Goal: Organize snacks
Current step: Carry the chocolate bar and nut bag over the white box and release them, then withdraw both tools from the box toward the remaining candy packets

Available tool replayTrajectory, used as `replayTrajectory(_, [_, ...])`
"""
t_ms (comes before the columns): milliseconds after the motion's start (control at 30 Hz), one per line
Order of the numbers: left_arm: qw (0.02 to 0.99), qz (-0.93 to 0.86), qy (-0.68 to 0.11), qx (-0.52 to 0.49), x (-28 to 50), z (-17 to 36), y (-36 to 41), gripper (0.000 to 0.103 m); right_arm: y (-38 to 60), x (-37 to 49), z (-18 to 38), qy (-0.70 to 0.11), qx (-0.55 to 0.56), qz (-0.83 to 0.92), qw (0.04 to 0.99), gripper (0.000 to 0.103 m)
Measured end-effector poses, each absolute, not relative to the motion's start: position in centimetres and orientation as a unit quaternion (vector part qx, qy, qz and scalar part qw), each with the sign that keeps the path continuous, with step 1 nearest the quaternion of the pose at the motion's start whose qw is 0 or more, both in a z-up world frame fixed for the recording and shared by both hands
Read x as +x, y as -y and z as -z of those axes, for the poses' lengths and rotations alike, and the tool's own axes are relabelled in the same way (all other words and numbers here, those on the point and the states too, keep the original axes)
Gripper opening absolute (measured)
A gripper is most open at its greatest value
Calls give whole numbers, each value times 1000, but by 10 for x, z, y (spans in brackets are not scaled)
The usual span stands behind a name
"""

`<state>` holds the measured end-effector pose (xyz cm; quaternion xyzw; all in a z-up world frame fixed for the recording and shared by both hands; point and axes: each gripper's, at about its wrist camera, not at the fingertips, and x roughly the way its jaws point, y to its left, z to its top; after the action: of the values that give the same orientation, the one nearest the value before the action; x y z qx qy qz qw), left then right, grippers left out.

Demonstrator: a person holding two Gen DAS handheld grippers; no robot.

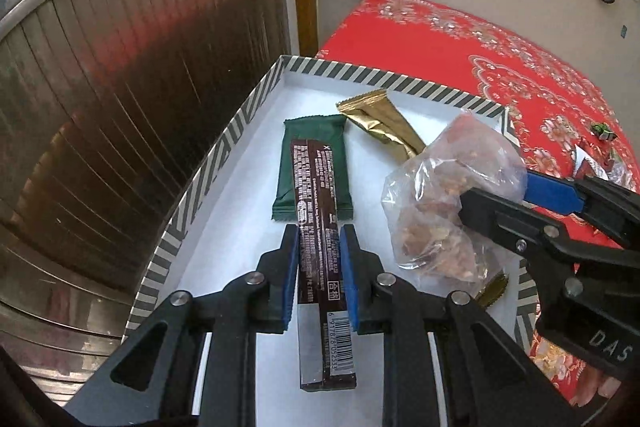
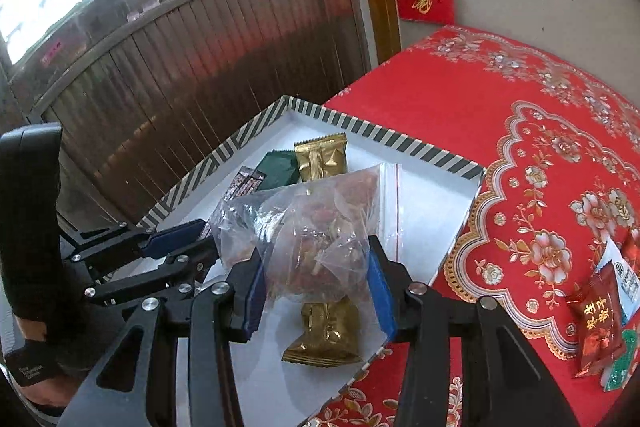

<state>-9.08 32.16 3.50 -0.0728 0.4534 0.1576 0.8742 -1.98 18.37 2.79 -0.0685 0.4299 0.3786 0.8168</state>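
Over striped box | left gripper jaws clamp brown bar; right gripper jaws clamp clear bag | loose snacks remain right on desk.

Your left gripper and right gripper share one build — black linkage arms, silver pivot pins, blue finger pads. White lettering "DAS" marks one housing. You wear a black sleeve — cuff printed white.

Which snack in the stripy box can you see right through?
The clear plastic bag of brownish pieces, held in the right gripper. The green packet, gold packets and dark bar are opaque.
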Motion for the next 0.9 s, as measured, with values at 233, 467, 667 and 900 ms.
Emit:
replayTrajectory(233, [870, -173, -455, -72, -90, -34, -324, 60, -179, -25, -34, -424, -65, -378, 821, 64])
replayTrajectory(467, [879, -179, -436, -68, -101, -47, -318, 81, -161, -36, -61, -396, -42, -386, 832, 70])
replayTrajectory(667, [895, -184, -399, -81, -117, -69, -306, 92, -125, -49, -76, -375, -13, -382, 845, 72])
replayTrajectory(900, [912, -170, -370, -55, -123, -89, -271, 94, -84, -62, -70, -375, -2, -361, 854, 74])
